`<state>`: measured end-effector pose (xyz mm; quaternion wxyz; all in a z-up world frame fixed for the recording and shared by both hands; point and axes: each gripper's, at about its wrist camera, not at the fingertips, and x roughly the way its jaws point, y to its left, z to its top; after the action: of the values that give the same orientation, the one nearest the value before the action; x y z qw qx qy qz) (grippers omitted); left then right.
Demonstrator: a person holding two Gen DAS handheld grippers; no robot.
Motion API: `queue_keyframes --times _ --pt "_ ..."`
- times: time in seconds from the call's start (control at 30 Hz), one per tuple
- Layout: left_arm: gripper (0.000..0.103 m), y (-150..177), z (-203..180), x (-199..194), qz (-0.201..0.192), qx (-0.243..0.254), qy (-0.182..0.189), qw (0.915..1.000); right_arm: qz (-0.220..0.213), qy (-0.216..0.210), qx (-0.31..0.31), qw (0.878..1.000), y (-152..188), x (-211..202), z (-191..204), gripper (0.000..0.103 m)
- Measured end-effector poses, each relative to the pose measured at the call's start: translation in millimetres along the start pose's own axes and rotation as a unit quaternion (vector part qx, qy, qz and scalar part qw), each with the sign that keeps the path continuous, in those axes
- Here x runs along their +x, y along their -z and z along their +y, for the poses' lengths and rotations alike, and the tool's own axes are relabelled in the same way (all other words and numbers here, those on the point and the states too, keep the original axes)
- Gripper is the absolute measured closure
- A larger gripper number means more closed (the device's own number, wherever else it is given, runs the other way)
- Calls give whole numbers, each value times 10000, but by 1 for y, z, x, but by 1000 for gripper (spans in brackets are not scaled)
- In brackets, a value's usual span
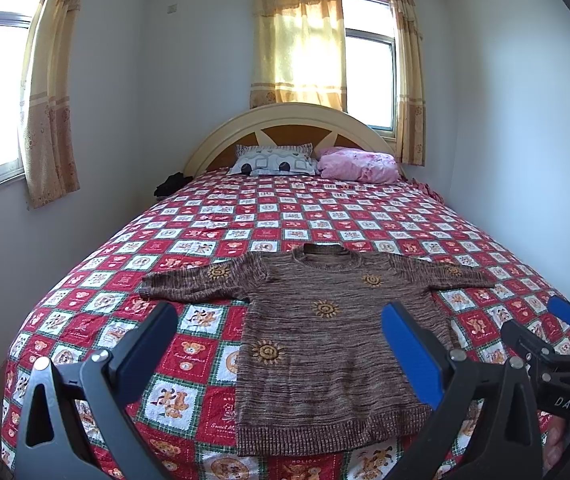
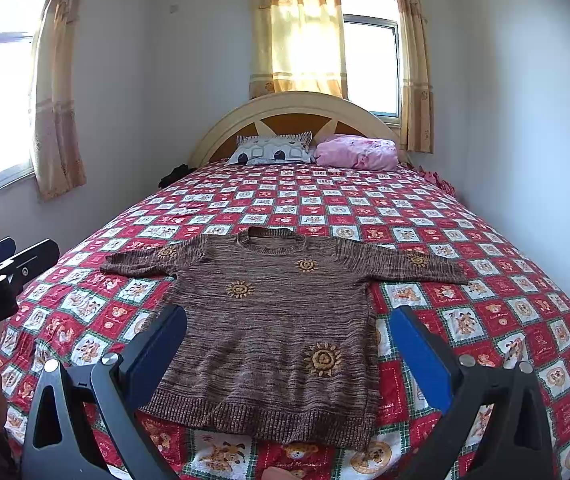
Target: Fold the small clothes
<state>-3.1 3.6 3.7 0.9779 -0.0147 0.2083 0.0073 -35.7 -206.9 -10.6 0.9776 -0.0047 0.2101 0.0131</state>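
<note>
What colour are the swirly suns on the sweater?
The suns on the brown sweater are golden yellow, clearest in the right wrist view.

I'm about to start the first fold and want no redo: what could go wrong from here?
1. The brown knit sweater lies on a loose patchwork quilt; either open gripper, left or right, might pinch quilt along with knit.
2. Both sleeves, like the left sleeve, are spread wide, so they may trail or bunch during folding.
</note>
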Motion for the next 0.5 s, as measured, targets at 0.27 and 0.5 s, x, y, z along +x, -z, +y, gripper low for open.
queue_keyframes --times 0.27,0.5 --pt "0 0 0 1 -5 12 -10 10000 20 18 14 10000 1 1 -1 1" --pt "0 0 0 1 -7 12 -10 10000 31 24 20 10000 0 2 -1 1"
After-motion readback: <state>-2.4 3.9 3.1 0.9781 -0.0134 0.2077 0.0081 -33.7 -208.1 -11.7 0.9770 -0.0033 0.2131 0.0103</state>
